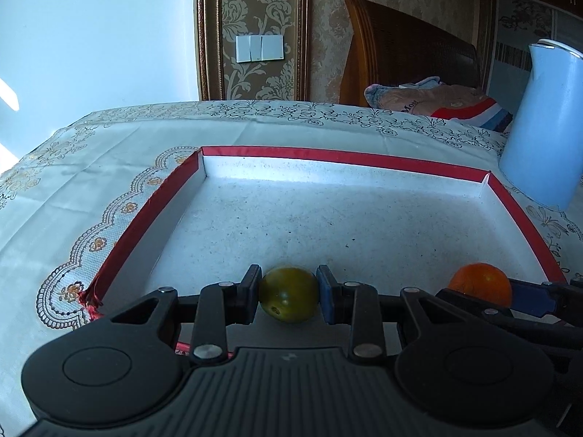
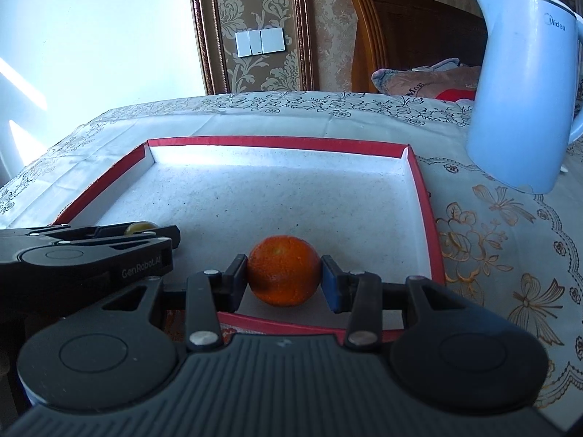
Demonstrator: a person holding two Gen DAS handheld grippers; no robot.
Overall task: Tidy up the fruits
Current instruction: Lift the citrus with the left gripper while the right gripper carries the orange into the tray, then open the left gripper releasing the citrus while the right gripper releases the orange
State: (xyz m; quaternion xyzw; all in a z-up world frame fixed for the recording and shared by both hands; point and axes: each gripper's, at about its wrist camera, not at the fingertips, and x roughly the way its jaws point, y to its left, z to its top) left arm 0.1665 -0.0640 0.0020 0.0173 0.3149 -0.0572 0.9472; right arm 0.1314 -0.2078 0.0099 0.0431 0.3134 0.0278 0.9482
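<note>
meanwhile, left gripper [image 1: 288, 296] pinches a green fruit [image 1: 288, 299], right gripper [image 2: 285, 277] an orange [image 2: 284, 271], low over the bare red-rimmed tray [image 1: 342, 156]; neither released yet.

Your light enters from the left in both wrist views. The plain wall [image 1: 91, 36] is washed out to pale blue, with bright streaks at its left edge. A hard sunlit band lies along the far inner wall of the red-rimmed tray [image 1: 328, 158]; the rest of its floor sits in dim, grainy shade. Each fruit casts only a soft shadow beneath itself. You have strong fisheye bending: the tablecloth's [image 2: 291, 116] far edge bows, and the kettle [image 2: 524, 87] leans inward. Focus is acceptable throughout, with no motion blur. Colour runs cool and bluish.
</note>
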